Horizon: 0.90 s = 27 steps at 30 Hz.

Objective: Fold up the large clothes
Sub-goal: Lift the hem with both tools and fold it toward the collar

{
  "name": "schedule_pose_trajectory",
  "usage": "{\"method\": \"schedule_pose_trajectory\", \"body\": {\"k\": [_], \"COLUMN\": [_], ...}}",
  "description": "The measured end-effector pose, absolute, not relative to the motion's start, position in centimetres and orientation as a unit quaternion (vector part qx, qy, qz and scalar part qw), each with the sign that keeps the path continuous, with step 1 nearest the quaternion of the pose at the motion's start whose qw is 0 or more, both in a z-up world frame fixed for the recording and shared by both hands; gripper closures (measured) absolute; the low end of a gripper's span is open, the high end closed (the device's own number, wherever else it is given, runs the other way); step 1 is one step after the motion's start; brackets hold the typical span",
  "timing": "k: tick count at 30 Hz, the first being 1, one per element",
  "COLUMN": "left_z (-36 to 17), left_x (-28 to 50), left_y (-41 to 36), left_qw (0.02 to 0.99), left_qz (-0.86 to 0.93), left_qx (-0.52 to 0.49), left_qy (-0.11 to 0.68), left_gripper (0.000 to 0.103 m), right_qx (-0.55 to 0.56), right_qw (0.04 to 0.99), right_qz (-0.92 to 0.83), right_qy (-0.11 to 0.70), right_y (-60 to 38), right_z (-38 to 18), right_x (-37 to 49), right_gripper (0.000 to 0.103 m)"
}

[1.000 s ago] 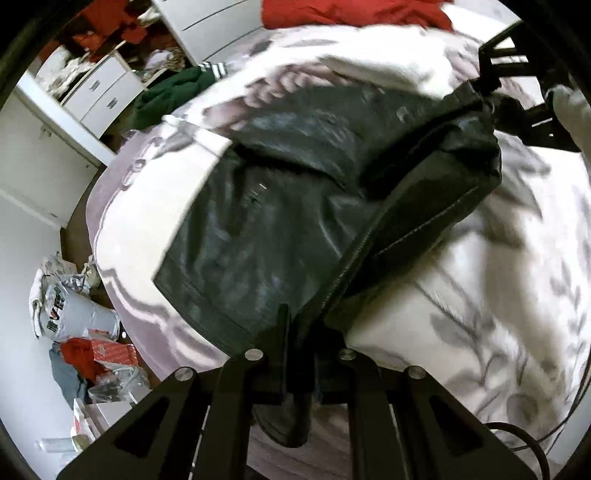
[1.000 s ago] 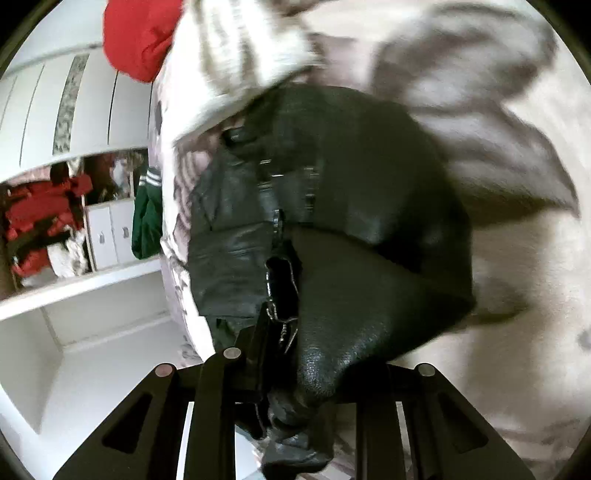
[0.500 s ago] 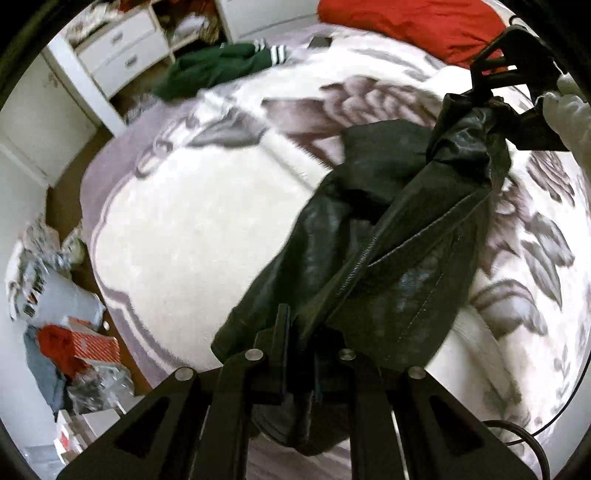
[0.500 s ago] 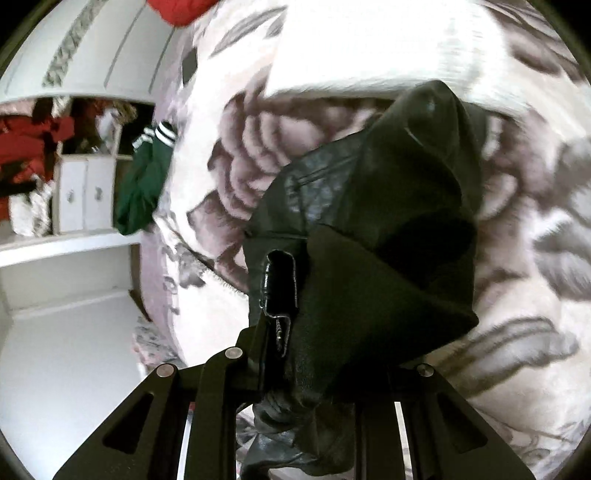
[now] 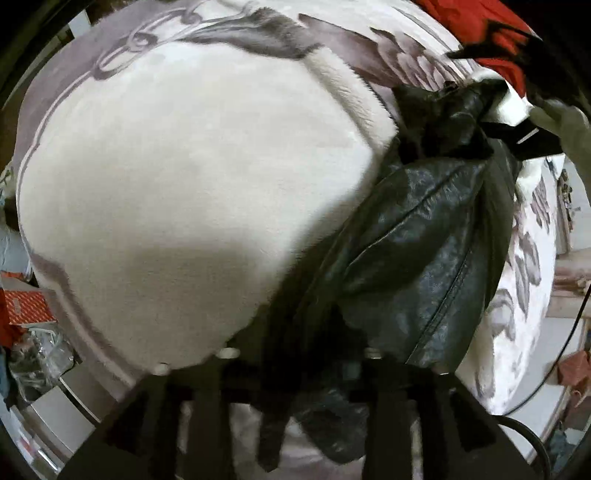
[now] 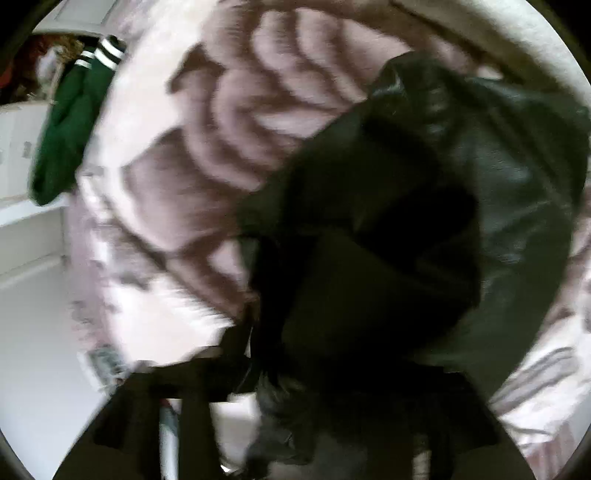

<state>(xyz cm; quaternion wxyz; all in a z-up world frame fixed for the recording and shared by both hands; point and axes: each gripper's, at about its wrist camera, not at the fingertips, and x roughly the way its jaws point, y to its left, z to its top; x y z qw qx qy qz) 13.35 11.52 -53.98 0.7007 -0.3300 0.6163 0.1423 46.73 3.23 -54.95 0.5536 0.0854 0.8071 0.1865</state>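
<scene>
Since half a second ago the jacket [image 5: 424,236] has swung off the blanket's [image 5: 184,177] pale middle toward its flowered right side, and both views have blurred with the motion. The black leather jacket hangs bunched above the blanket on the bed, stretched between the two tools. The left hand-held gripper [image 5: 299,373] is clenched on one edge of the jacket, leather spilling out below its fingers. The right hand-held gripper [image 6: 258,373] is likewise clamped on dark leather, though blur hides the fingertips. In the left view the right hand-held gripper sits at the jacket's far end. A green garment [image 6: 70,122] lies beyond the blanket's left edge, a red one [image 5: 476,29] past its far edge.
</scene>
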Motion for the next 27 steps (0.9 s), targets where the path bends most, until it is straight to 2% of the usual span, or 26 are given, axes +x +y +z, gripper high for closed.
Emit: {"method": "schedule_pose_trajectory", "body": {"k": [1, 2, 3, 6, 9, 11, 12, 13, 17, 19, 21, 23, 25, 27], "left_z": [-53.8, -53.7, -53.4, -52.1, -51.2, -51.0, -51.2, -51.5, -53.3, -54.1, -54.3, -54.6, -54.8, -55.5], "left_x": [13.1, 12.7, 12.3, 11.8, 12.6, 13.7, 14.4, 14.9, 15.8, 16.3, 16.3, 16.3, 16.3, 16.3], "left_y": [12.0, 12.6, 13.2, 14.6, 15.1, 14.5, 14.2, 13.7, 13.2, 12.9, 12.8, 12.7, 12.4, 11.9], "left_qw": [0.698, 0.696, 0.696, 0.702, 0.713, 0.721, 0.722, 0.722, 0.716, 0.696, 0.688, 0.683, 0.681, 0.68], "left_qz": [0.142, 0.145, 0.149, 0.166, 0.201, 0.213, 0.218, 0.224, 0.27, 0.321, 0.342, 0.35, 0.348, 0.343], "left_qx": [-0.327, -0.322, -0.319, -0.306, -0.258, -0.221, -0.202, -0.185, -0.119, -0.054, -0.033, -0.035, -0.044, -0.05], "left_qy": [0.621, 0.626, 0.626, 0.622, 0.621, 0.622, 0.625, 0.628, 0.633, 0.64, 0.639, 0.639, 0.642, 0.646], "left_gripper": [0.035, 0.026, 0.021, 0.021, 0.021, 0.02, 0.02, 0.02, 0.02, 0.02, 0.02, 0.02, 0.02, 0.02], "right_qx": [0.11, 0.133, 0.162, 0.246, 0.196, 0.138, 0.113, 0.093, 0.049, 0.094, 0.159, 0.169, 0.146, 0.128], "right_qw": [0.548, 0.542, 0.534, 0.52, 0.576, 0.61, 0.611, 0.603, 0.571, 0.555, 0.549, 0.579, 0.612, 0.627], "right_qz": [0.204, 0.216, 0.233, 0.263, 0.24, 0.219, 0.215, 0.216, 0.257, 0.243, 0.236, 0.219, 0.167, 0.143], "right_qy": [0.804, 0.801, 0.796, 0.775, 0.757, 0.749, 0.753, 0.762, 0.778, 0.79, 0.786, 0.767, 0.759, 0.755], "right_y": [2.7, 2.1, 1.2, -2.3, -5.2, -6.0, -5.8, -5.0, -1.0, -1.6, -3.9, -6.5, -9.0, -10.8], "right_z": [-54.2, -53.6, -53.0, -51.1, -49.2, -49.0, -49.5, -50.5, -55.0, -56.7, -56.6, -54.8, -52.9, -51.6], "right_x": [46.9, 47.1, 47.2, 47.5, 47.1, 46.0, 45.5, 44.9, 43.3, 44.1, 44.8, 44.7, 44.4, 44.3], "right_gripper": [0.019, 0.019, 0.019, 0.019, 0.019, 0.037, 0.069, 0.085, 0.085, 0.085, 0.085, 0.078, 0.054, 0.053]}}
